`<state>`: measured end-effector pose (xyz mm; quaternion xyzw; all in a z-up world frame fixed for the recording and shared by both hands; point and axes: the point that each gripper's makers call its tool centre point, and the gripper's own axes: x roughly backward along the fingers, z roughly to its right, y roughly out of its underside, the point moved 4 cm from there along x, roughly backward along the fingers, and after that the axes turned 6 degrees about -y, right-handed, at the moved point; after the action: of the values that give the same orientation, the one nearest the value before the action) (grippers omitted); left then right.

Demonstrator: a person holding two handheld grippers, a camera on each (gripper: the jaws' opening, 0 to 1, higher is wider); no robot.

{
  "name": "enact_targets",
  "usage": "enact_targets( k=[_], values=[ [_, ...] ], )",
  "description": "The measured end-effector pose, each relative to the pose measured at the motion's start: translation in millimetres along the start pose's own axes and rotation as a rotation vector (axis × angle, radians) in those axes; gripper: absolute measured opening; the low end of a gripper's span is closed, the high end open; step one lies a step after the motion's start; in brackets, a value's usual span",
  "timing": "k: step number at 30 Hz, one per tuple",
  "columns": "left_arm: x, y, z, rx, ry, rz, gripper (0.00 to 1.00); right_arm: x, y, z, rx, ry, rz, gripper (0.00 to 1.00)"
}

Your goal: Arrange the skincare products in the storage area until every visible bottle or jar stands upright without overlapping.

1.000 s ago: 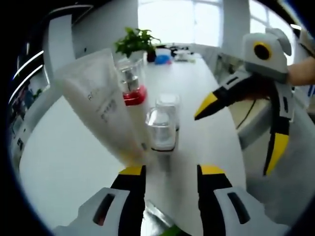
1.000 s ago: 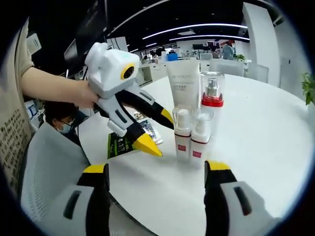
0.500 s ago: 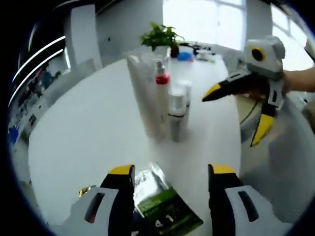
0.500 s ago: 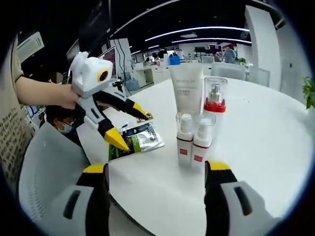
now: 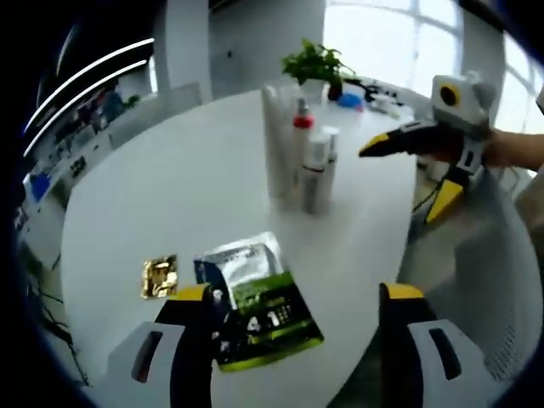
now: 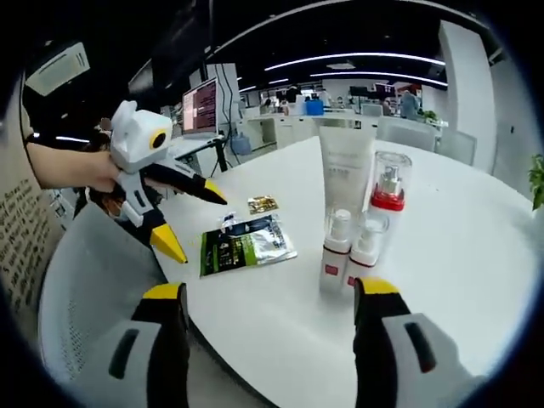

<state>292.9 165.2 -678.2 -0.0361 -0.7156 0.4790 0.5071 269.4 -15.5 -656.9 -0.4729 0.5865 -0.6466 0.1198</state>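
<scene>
White tube [image 6: 345,177] and bottles [image 6: 351,252] seemingly upright, grouped, both grippers [image 6: 270,293] open-jawed

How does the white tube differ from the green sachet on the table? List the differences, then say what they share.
Pose: the tube stands upright; the sachet lies flat.
Colour: the tube is plain white with small print; the sachet is green, black and silver.
Place: the tube stands in the cluster of bottles; the sachet lies apart, nearer the table edge.
Shared: both rest on the table, with neither gripper touching them.
</scene>
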Motion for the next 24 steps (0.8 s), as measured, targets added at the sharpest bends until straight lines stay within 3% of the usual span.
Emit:
enact_targets(
  k=[13, 24],
  values=[
    [41, 29.2, 5.6, 0.139, -0.081, 0.005, 0.85, 5, -4.7, -10, -0.018, 0.000, 0.021, 0.83],
    [73, 36.6, 4.9, 0.227, -0.158, 0.059, 0.91, 10, -7.2, -22, -0.012, -0.020, 0.021, 0.84]
  ],
)
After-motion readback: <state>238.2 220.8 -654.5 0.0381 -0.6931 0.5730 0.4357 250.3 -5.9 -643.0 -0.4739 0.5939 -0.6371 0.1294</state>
